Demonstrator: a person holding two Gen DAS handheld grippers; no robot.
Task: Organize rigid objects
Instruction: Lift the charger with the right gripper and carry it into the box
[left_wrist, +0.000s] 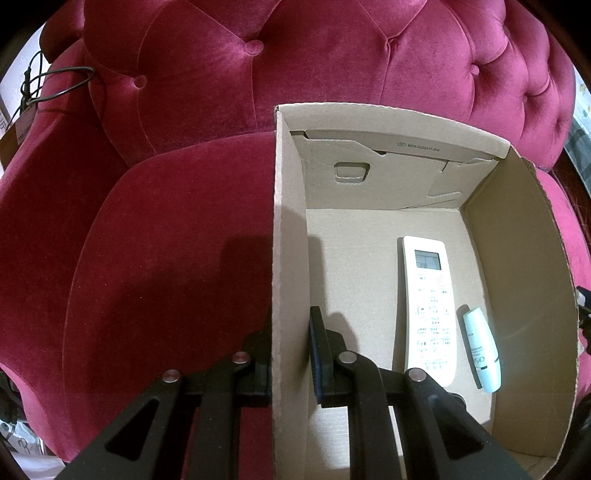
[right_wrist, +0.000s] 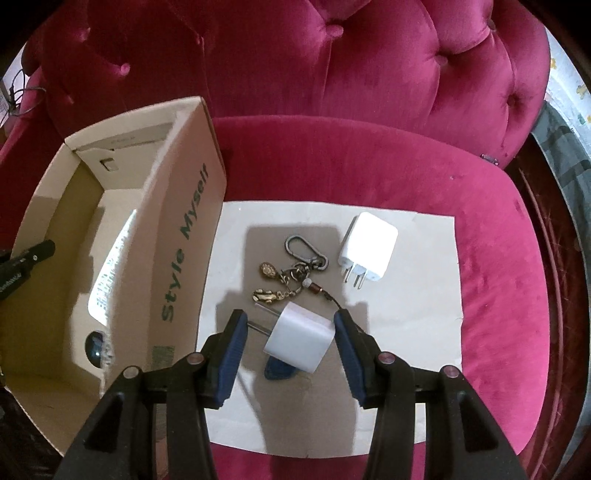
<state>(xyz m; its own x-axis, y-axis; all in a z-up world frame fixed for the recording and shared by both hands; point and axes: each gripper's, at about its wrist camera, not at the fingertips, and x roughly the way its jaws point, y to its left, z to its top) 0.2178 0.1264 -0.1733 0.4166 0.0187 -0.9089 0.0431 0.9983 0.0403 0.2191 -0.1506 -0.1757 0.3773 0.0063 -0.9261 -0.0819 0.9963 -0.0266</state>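
A cardboard box (left_wrist: 290, 221) stands on the red velvet armchair seat. My left gripper (left_wrist: 291, 321) is shut on its left wall, one pad inside and one outside. Inside the box lie a white remote control (left_wrist: 428, 310) and a pale blue tube (left_wrist: 480, 350). In the right wrist view my right gripper (right_wrist: 290, 319) is shut on a white charger plug (right_wrist: 301, 338) and holds it above a paper sheet (right_wrist: 406, 332), prongs against the left pad. A second white charger (right_wrist: 369, 245) and a keychain with a carabiner (right_wrist: 299, 266) lie on the sheet.
A small dark blue object (right_wrist: 277, 371) lies on the sheet under the held charger. The box (right_wrist: 184, 236), printed "Style Myself", stands left of the sheet, and the tufted chair back (right_wrist: 332, 74) rises behind. Cables (left_wrist: 44, 85) hang past the left armrest.
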